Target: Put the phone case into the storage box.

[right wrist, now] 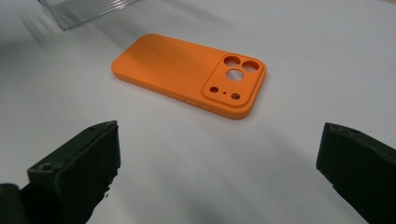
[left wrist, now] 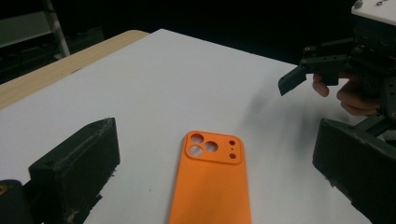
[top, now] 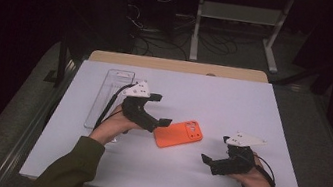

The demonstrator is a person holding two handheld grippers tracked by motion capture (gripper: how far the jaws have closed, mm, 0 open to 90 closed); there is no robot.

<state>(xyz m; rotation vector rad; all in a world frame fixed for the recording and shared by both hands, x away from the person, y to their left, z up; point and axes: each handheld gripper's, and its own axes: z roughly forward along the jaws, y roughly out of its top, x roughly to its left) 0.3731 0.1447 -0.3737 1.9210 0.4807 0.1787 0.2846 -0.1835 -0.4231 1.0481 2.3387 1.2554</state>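
An orange phone case (top: 178, 134) lies flat, back side up, in the middle of the white table (top: 233, 104). Its camera cutouts point toward the far right. My left gripper (top: 161, 109) hovers just left of the case, open, with nothing between its jaws. In the left gripper view the case (left wrist: 212, 186) lies between and just beyond the open gripper (left wrist: 217, 140). My right gripper (top: 215, 149) stands open to the right of the case and nearer the front edge. In the right gripper view the case (right wrist: 187, 74) lies well ahead of the open gripper (right wrist: 217, 140).
A clear plastic tray (top: 109, 97) lies lengthwise along the table's left side, behind my left hand; its corner (right wrist: 84, 9) shows in the right gripper view. A wooden strip (top: 179, 66) edges the table's far side. Cables and a metal stand (top: 238, 13) are on the dark floor beyond.
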